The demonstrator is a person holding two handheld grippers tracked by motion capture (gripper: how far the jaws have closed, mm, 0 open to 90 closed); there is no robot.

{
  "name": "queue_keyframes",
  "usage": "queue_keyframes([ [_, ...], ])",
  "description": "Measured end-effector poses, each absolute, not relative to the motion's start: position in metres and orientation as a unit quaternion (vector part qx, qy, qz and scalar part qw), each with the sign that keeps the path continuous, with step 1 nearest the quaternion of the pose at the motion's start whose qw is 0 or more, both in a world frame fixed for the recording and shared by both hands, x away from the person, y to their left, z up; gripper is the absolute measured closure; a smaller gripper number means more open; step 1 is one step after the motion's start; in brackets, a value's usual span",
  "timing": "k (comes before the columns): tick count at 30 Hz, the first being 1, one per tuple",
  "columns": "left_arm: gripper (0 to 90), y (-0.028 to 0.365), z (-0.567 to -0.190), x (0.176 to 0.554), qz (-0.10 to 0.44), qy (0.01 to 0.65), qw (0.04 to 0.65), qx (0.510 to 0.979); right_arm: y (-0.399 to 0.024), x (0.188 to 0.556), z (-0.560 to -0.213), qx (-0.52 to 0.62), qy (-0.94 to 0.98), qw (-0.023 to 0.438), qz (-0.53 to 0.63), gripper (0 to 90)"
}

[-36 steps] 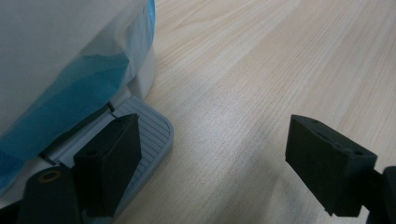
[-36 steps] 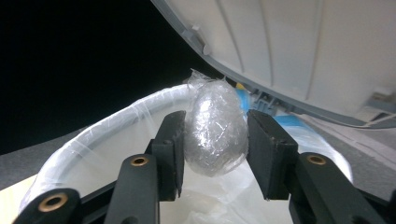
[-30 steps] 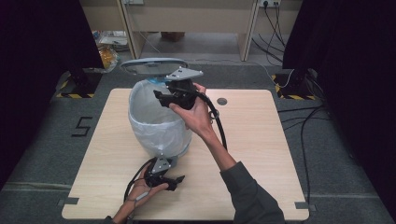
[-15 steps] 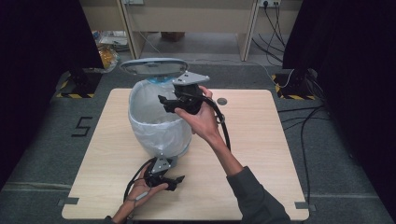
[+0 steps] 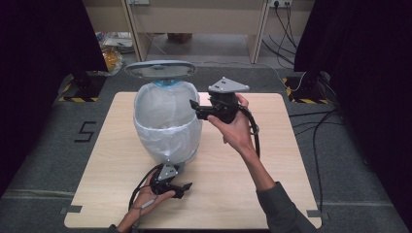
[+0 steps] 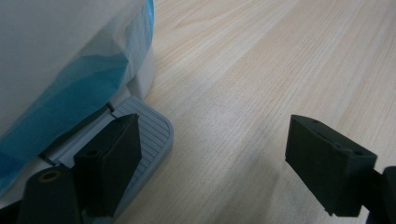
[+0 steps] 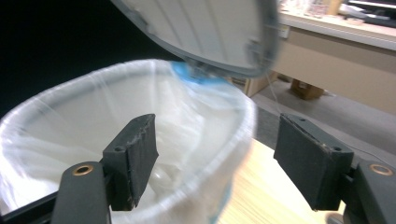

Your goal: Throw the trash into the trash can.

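table edge marking (image 5: 86,131): "5" | bin liner (image 5: 167,124): no readable print

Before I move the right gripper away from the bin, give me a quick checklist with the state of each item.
1. Lid up: ok, it stands raised behind the bin's mouth.
2. Left gripper on the pedal: ok, one jaw rests on the grey ribbed pedal, jaws open.
3. Right gripper free: ok, its jaws have just been opening and nothing sits between them.
4. Bag liner seated: ok, white liner is folded over the rim all round.
5. Something dropped inside the bin: cannot tell, the liner's folds hide the bottom.
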State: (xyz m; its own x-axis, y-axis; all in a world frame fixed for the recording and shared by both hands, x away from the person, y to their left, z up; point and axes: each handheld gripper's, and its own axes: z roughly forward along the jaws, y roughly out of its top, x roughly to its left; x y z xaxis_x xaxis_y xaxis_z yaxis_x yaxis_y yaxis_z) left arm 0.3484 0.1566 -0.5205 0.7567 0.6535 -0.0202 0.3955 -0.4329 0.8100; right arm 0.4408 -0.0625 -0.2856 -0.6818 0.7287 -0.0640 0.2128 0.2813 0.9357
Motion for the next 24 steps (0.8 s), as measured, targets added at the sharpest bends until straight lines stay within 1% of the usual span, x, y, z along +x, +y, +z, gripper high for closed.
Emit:
queue_keyframes([
  [5, 17.7, 0.157, -0.52, 0.348, 0.151, 0.315, 0.428, 0.834, -0.089, 0.438, -0.292, 0.331, 0.749, 0.247, 0.518, 29.1],
  [12, 17.7, 0.156, -0.521, 0.348, 0.151, 0.316, 0.429, 0.832, -0.121, 0.431, -0.302, 0.347, 0.743, 0.26, 0.51, 27.2],
  [21, 17.7, 0.156, -0.521, 0.348, 0.152, 0.316, 0.429, 0.833, -0.153, 0.423, -0.322, 0.369, 0.737, 0.274, 0.496, 26.5],
  [24, 17.7, 0.156, -0.521, 0.348, 0.152, 0.316, 0.429, 0.832, -0.165, 0.419, -0.337, 0.383, 0.733, 0.275, 0.491, 25.6],
])
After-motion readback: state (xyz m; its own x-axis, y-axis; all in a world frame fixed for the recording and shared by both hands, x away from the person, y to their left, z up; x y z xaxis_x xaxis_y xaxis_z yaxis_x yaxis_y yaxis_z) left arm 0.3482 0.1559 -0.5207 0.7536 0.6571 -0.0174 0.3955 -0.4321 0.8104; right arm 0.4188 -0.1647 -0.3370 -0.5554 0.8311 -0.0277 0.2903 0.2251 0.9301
